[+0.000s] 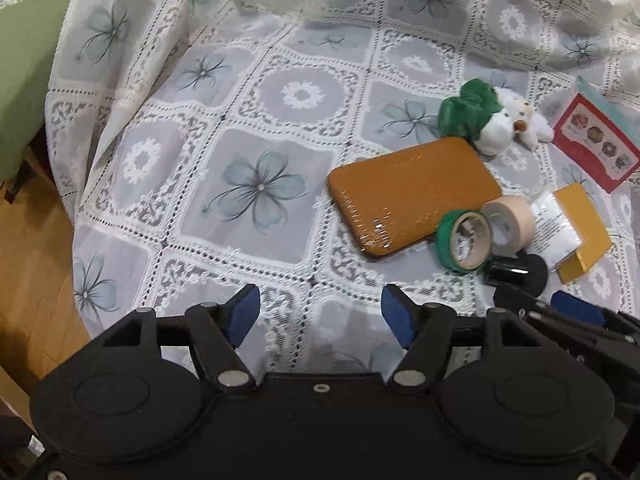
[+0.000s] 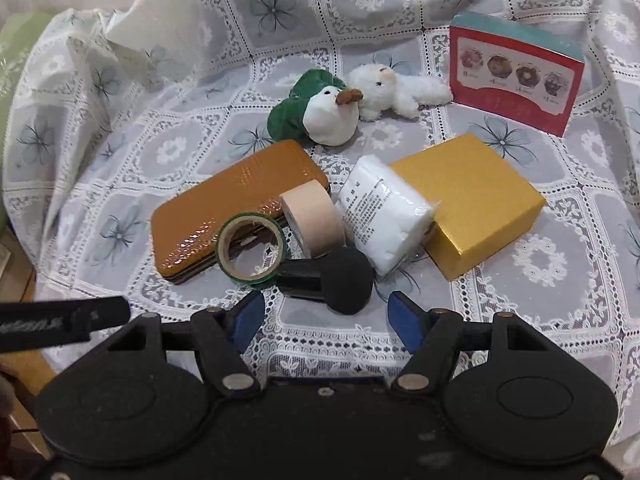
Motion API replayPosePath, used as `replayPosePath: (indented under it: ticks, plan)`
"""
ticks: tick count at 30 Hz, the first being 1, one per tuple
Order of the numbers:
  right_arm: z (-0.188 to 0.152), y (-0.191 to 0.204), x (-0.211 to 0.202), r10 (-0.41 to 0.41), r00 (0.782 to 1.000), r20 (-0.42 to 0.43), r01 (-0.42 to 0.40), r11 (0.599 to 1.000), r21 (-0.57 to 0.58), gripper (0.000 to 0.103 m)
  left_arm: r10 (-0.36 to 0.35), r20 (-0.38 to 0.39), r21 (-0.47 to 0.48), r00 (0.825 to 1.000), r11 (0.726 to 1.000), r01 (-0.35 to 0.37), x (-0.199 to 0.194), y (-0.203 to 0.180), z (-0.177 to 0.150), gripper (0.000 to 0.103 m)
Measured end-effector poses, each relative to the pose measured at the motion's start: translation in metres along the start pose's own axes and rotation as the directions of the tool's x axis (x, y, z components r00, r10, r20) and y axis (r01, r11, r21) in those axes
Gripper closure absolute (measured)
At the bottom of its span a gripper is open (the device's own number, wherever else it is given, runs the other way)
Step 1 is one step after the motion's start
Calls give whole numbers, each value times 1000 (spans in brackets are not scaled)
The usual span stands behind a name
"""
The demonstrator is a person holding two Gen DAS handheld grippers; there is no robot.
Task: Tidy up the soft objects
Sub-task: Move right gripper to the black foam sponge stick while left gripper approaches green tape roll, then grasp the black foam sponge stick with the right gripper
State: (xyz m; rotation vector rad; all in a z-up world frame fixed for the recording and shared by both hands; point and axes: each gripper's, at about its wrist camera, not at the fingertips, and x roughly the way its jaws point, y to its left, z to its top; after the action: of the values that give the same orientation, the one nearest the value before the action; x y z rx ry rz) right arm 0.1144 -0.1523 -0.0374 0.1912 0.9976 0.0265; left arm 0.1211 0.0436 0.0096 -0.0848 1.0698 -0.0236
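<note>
Plush toys are the soft targets: green-and-white bird plush (image 2: 316, 110) and white fluffy plush (image 2: 394, 88) lie touching each other, straight ahead of the right gripper (image 2: 326, 322), beyond the clutter. Between them and the tool: black foam-headed piece (image 2: 334, 276) just off the fingertips, green tape roll (image 2: 252, 246), beige tape roll (image 2: 314, 218), brown case (image 2: 236, 208), wrapped white wad (image 2: 384, 216) leaning on the gold box (image 2: 476, 200). Wad looks soft too, and it's nearer, ahead and slightly right

Right jaws apart, nothing between them. Left gripper (image 1: 320, 316) jaws also apart and empty, over bare lace cloth (image 1: 256, 184); from it the plush pair (image 1: 492, 120) sits far ahead and well to the right, so right hand is the closer one

Bird plush long axis runs roughly crosswise to the right jaws, green cap left, head right. My read: reach over the tape rolls, or take the wad first
</note>
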Motion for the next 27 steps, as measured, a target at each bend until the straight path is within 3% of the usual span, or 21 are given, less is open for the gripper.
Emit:
replayPosePath:
  ticks: [7, 9, 11, 18, 23, 27]
  plan:
    - [5, 9, 18, -52, 999, -10, 52, 998, -33, 39, 5, -17, -1, 1000, 1000, -5, 4, 6, -6, 39]
    - [6, 10, 19, -56, 998, -9, 56, 998, -42, 49, 4, -20, -3, 1000, 1000, -5, 4, 7, -8, 39]
    - [6, 12, 19, -56, 998, -11, 56, 997, -47, 50, 3, -22, -3, 1000, 1000, -3, 4, 8, -8, 39]
    - [1, 4, 9, -53, 998, -18, 52, 997, -58, 71, -2, -10, 17, 1000, 1000, 2, 1, 0, -8, 39]
    - [-1, -3, 1, -62, 998, -11, 62, 998, -28, 71, -16, -5, 30, 1000, 999, 16, -1, -11, -6, 39]
    - [-1, -2, -1, -54, 999, 3, 54, 998, -13, 59, -16, 2, 37, 1000, 999, 16, -4, -14, -7, 34]
